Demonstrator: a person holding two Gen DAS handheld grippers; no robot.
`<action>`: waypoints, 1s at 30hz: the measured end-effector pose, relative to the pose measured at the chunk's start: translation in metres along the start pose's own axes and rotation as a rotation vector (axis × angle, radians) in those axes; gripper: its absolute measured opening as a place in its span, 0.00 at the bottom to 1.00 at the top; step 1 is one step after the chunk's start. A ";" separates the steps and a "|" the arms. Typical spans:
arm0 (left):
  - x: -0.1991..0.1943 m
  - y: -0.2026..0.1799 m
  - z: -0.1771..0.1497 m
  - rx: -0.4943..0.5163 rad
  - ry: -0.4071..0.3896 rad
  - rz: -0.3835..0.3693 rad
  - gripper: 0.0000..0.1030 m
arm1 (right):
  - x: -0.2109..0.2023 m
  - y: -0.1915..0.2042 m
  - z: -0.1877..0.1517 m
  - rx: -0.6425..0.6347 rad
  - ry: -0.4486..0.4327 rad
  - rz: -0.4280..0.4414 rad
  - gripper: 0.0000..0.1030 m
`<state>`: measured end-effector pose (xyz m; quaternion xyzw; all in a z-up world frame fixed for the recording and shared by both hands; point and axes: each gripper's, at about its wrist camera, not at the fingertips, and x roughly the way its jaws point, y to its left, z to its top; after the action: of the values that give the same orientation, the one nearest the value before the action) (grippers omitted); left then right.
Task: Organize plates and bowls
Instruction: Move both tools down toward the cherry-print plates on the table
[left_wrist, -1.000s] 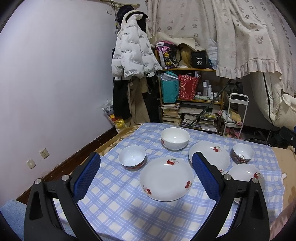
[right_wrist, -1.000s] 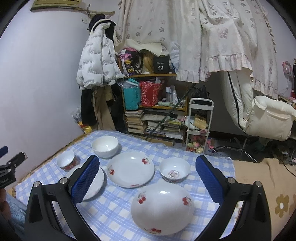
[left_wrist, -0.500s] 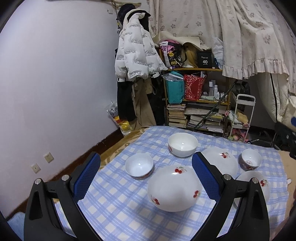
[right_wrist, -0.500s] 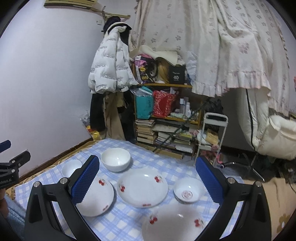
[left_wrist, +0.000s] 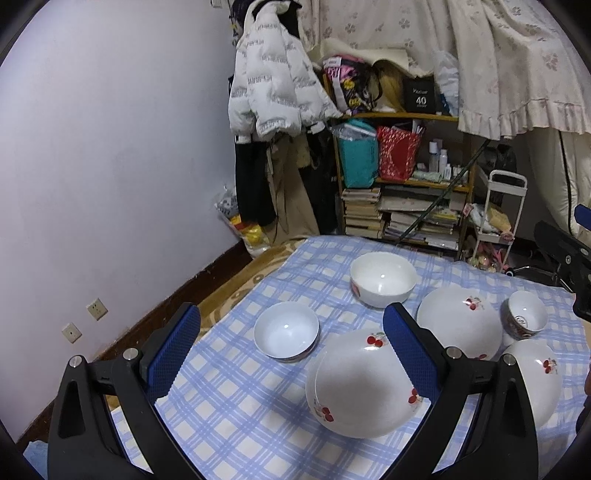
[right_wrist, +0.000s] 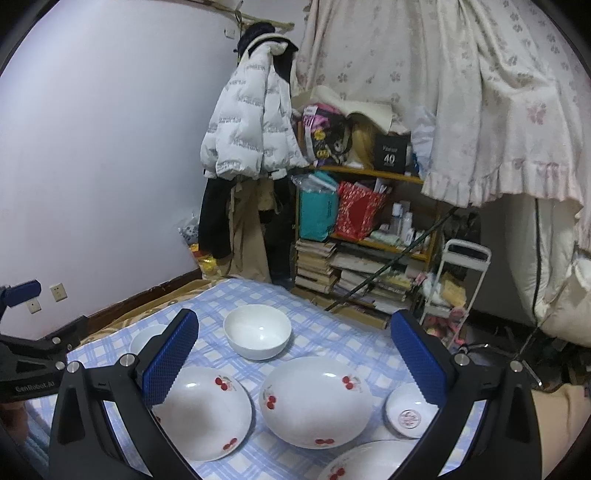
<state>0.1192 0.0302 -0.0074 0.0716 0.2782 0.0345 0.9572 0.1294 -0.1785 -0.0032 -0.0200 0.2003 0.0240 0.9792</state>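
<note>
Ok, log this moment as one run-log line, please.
phase: approach | left gripper: open, empty | right gripper: open, empty | plates, bowls: unstacked on checked cloth

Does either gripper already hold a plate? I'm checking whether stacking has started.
No: the left gripper and the right gripper both stand open and empty above the checked tablecloth.

We have swung both grippers leftward and tilted them up over the past second. In the left wrist view the near plate (left_wrist: 364, 384) has slid from between the fingers toward the right finger (left_wrist: 410, 350), and the small bowl (left_wrist: 286, 334) now sits between them. In the right wrist view the closest plate (right_wrist: 369, 461) has dropped to the bottom edge, and more wall shows.
</note>
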 end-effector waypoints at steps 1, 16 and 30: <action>0.008 0.001 -0.002 -0.010 0.017 -0.003 0.95 | 0.007 0.001 -0.001 0.011 0.009 0.005 1.00; 0.093 0.014 -0.028 -0.094 0.210 0.002 0.95 | 0.090 0.015 -0.046 0.001 0.182 0.065 0.93; 0.148 0.011 -0.064 -0.098 0.403 0.021 0.95 | 0.154 0.020 -0.101 -0.021 0.420 0.243 0.38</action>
<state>0.2089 0.0645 -0.1375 0.0195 0.4614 0.0713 0.8841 0.2301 -0.1572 -0.1572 -0.0103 0.4000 0.1390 0.9058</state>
